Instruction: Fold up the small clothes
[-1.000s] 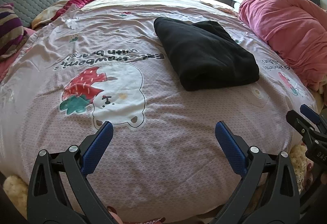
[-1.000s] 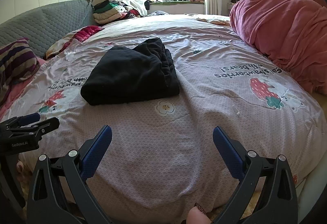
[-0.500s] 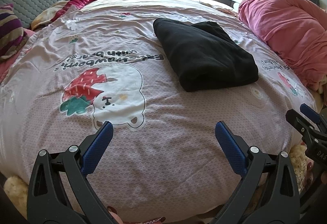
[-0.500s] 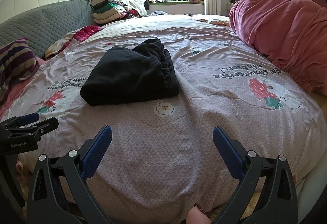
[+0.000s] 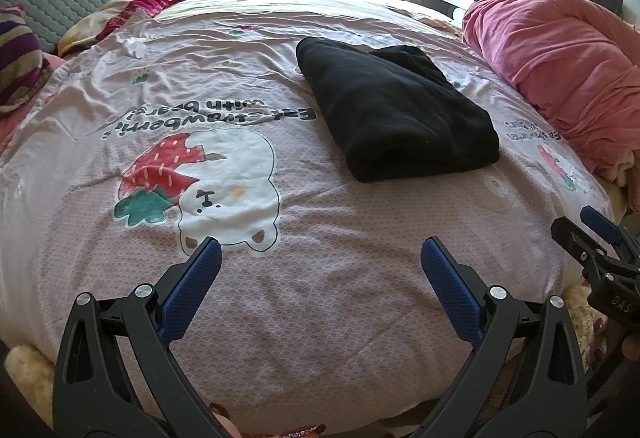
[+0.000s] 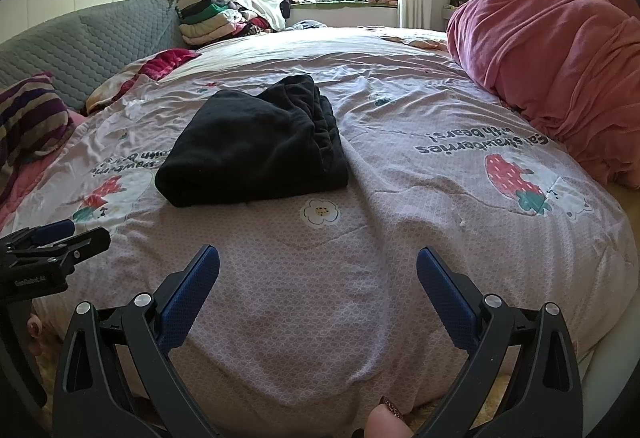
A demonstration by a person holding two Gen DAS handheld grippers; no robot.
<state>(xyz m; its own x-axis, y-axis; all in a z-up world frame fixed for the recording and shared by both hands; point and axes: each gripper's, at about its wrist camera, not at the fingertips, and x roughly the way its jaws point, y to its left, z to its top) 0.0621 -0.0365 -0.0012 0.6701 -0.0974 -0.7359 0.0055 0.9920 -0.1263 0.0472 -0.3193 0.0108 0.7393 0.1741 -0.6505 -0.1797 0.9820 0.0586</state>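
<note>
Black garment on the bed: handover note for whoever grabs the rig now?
Left gripper: open, empty, held over the near edge of the bed cover.
Right gripper: open, empty, alongside it at the same edge.
Black garment: lies folded in a compact bundle mid-bed, apart from both grippers.
Done: that piece looks folded.
Left: I can't tell whether more pieces are due; the clothes pile by the window looks already stacked. Pink duvet sits at the right.

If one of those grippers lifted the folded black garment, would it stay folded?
Probably not: the black garment looks soft and thick, so lifted by one edge its layers would likely droop open. Pushed, it would likely drag and bunch on the bedspread.
</note>
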